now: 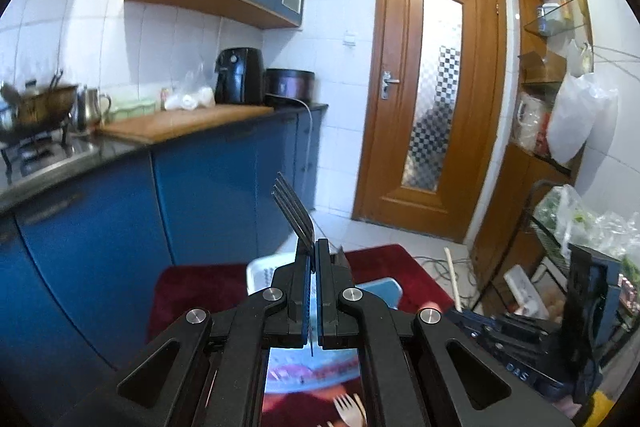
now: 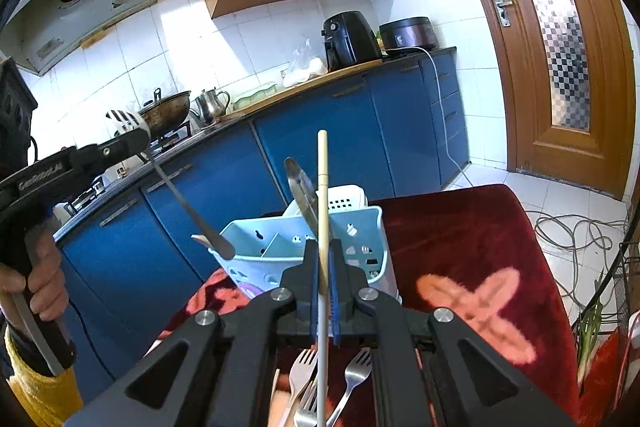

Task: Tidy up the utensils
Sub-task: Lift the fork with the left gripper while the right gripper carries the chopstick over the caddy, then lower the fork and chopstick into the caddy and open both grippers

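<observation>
My left gripper (image 1: 313,251) is shut on a metal fork (image 1: 294,209), tines up; in the right wrist view (image 2: 138,143) the fork's handle (image 2: 188,207) slants down over the light blue utensil caddy (image 2: 280,247). My right gripper (image 2: 325,247) is shut on a pale wooden chopstick (image 2: 322,179) held upright just in front of the caddy. A metal spoon (image 2: 300,187) stands in the caddy. Several forks (image 2: 304,379) lie on the red cloth below my right gripper. A wooden fork (image 1: 350,407) lies below my left gripper.
The table has a dark red patterned cloth (image 2: 460,227). A white basket (image 2: 344,199) stands behind the caddy. Blue kitchen cabinets (image 2: 320,147) and a counter with a wok, kettle and air fryer lie beyond. A wooden door (image 1: 432,87) and floor cables (image 2: 572,227) are to the right.
</observation>
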A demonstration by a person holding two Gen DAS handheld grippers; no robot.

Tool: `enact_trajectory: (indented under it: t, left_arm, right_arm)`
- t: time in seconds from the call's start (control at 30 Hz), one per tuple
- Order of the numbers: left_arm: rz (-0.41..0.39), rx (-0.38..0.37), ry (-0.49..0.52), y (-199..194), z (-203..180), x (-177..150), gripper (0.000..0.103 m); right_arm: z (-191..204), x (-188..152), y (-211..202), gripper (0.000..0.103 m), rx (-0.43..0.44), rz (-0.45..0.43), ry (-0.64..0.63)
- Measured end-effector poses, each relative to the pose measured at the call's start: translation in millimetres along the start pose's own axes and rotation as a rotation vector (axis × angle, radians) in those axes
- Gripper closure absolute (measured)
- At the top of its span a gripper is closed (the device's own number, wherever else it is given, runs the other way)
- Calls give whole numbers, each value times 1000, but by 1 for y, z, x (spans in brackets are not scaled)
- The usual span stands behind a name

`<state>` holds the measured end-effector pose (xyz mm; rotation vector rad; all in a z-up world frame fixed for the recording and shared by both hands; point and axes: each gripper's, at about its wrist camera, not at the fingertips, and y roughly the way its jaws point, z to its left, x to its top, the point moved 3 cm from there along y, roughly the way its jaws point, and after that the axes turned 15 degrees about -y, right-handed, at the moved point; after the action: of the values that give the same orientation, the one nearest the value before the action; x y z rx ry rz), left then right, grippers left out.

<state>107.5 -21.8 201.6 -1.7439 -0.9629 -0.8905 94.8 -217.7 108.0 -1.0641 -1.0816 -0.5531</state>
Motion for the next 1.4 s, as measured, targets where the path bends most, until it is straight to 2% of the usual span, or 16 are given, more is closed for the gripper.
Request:
enact_trajectory:
  t: [0.17, 0.43, 0.8, 0.93, 1.23, 1.27, 1.4]
  left_arm:
    - [-22, 55, 27, 22, 3, 4, 102]
    - [69, 98, -28, 73, 29, -16, 102]
    - [125, 90, -71, 105, 53, -38, 102]
    - [138, 80, -80, 110, 55, -42, 102]
    - [182, 68, -94, 120, 56, -53, 101]
    - [191, 66, -100, 121, 55, -53, 101]
    - [196, 68, -110, 120, 55, -54, 94]
  right_arm:
    - [-3, 7, 7, 97, -13, -19, -10]
    - [-7, 28, 24, 97, -57, -83, -42]
    - [-22, 53, 74, 97, -132, -163, -58]
    - [-23, 49, 94, 97, -168, -142, -106]
    - [-13, 28, 104, 97, -154, -89, -165]
    - [-13, 27, 104, 95, -149, -83, -165]
    - [-13, 24, 102, 73, -106, -70, -146]
